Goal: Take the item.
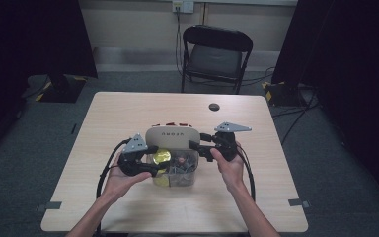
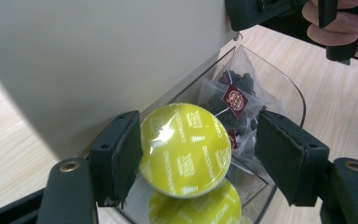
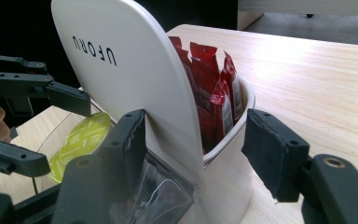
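- The left gripper [image 2: 196, 158] is at the left side of the clear plastic compartment [image 2: 289, 88]. Its jaws are parted around a yellow-green round foil-topped coffee capsule [image 2: 184, 149], which touches the left pad; the right pad stands clear.
- The capsule's flat lid tilts up toward the camera, above a second like it.
- A mesh tea bag with a red tag [image 2: 235, 100] lies behind.
- The cream organiser box [image 1: 171, 136] stands mid-table.
- The right gripper [image 3: 193, 149] straddles its right wall; whether it clamps, I cannot tell.
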Demonstrator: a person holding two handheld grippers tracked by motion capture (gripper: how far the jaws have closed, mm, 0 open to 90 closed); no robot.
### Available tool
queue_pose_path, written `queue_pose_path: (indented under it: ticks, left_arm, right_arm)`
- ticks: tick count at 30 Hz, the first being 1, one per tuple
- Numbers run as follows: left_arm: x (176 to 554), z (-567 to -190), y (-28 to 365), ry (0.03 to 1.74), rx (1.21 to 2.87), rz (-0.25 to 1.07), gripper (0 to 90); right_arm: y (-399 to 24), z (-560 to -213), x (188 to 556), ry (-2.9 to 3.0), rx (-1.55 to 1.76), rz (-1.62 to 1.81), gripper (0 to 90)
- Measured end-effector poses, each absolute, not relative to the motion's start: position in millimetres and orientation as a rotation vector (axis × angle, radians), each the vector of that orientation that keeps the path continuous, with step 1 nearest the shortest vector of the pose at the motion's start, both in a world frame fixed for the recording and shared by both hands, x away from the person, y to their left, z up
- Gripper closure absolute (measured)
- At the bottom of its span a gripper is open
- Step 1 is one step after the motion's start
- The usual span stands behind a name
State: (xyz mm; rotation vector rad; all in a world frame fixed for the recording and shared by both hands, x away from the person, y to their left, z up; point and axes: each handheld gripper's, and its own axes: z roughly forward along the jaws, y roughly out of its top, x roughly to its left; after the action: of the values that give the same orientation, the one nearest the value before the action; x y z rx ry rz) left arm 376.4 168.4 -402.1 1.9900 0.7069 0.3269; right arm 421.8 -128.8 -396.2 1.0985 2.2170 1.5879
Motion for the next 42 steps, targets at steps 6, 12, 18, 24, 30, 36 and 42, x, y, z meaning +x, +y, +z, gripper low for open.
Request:
queue_pose_path:
  ticks: [6, 12, 18, 24, 30, 36, 42]
  left_arm:
    - [379, -408, 170, 0.719, 2.006, 0.316, 31.4]
    - [381, -414, 158, 0.702, 2.02, 0.3, 30.8]
    - [381, -418, 152, 0.687, 2.043, 0.295, 31.8]
    - [382, -422, 153, 0.674, 2.035, 0.297, 37.2]
    - [381, -422, 155, 0.676, 2.024, 0.272, 37.9]
    - [382, -422, 156, 0.688, 2.008, 0.237, 38.0]
    - [383, -420, 160, 0.695, 1.987, 0.224, 38.1]
  right_arm:
    - [-129, -396, 422, 2.217, 1.098, 1.588, 39.0]
    - [-129, -397, 422, 2.216, 1.1, 1.59, 39.0]
    - [-129, -397, 422, 2.219, 1.101, 1.59, 39.0]
    - [-129, -397, 422, 2.214, 1.103, 1.592, 39.0]
    - [-129, -398, 422, 2.219, 1.104, 1.587, 39.0]
    - [-129, -398, 421, 2.22, 1.105, 1.586, 39.0]
    - [-128, -399, 422, 2.222, 1.108, 1.585, 38.9]
